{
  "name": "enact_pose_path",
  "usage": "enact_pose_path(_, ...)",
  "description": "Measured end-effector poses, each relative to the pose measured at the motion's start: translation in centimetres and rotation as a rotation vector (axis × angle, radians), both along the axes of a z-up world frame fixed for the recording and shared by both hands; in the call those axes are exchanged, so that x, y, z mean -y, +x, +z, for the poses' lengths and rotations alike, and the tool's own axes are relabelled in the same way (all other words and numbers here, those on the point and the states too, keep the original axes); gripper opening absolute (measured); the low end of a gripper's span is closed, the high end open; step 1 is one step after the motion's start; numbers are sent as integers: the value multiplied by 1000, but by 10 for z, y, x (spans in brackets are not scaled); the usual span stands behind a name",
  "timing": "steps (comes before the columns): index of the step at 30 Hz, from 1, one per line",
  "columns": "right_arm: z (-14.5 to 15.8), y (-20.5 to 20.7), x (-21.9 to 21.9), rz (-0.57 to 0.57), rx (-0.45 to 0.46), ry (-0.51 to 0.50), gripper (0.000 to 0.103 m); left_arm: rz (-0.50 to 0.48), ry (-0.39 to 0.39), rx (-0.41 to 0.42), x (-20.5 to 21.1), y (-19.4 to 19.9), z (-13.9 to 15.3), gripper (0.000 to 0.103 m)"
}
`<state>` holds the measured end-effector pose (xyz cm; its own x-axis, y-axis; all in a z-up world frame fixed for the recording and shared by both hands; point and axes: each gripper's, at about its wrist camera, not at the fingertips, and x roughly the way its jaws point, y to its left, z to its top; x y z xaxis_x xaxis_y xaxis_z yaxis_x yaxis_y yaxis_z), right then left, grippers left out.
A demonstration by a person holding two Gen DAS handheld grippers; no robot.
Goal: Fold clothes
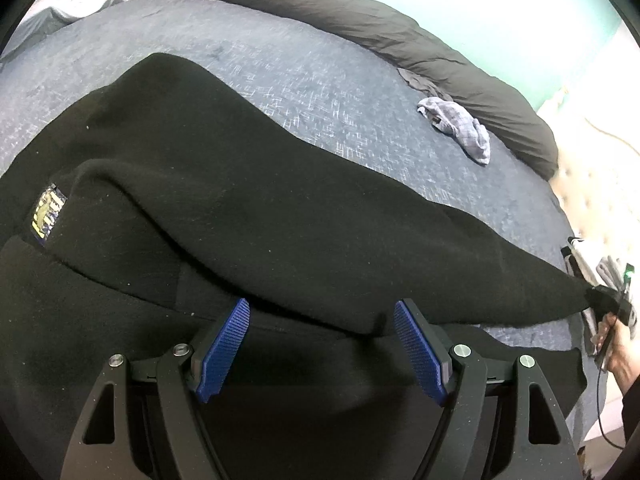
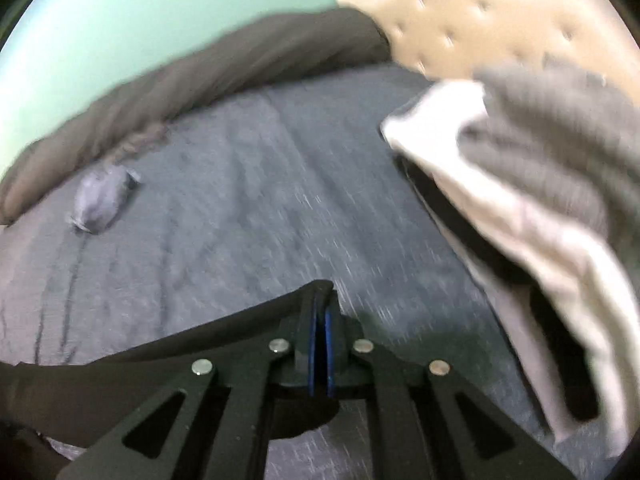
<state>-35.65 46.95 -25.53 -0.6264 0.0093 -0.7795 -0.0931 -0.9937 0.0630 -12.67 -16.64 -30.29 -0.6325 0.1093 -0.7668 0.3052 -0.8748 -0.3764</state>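
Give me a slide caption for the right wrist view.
Right gripper shut on black fleece garment above the blue-grey bedspread.

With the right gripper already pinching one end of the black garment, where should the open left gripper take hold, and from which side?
Probably the folded edge of the black garment just ahead of the left gripper, coming forward and down over it. That edge forms a raised ridge across the open jaws, thick enough to pinch, while the right gripper, shut on the far tip, pulls the cloth taut across the blue bedsheet.
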Motion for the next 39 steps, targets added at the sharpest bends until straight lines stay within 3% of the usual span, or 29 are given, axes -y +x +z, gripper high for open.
enact_pose_path(6,-20,8,19,44,47,-27,3,4,8,-14,4,2,6,79)
enact_pose_path(13,-21,19,17,54,71,-29,4,60,-8,-81,40,13,47,79)
enact_pose_path(20,-23,34,5,41,73,-69,4,143,-80,1,136,-10,72,79)
enact_pose_path(25,-19,37,5,58,71,-82,4,209,-142,108,199,-26,58,79)
enact_pose_path(31,-19,36,4,71,74,-78,4,266,-164,163,243,-25,46,77)
enact_pose_path(35,-24,37,3,69,83,-72,4,260,-213,200,251,-26,38,63)
enact_pose_path(37,-26,38,3,66,88,-72,4,246,-209,226,254,-30,30,45)
enact_pose_path(39,-27,38,3,66,89,-73,4,227,-194,238,253,-31,24,36)
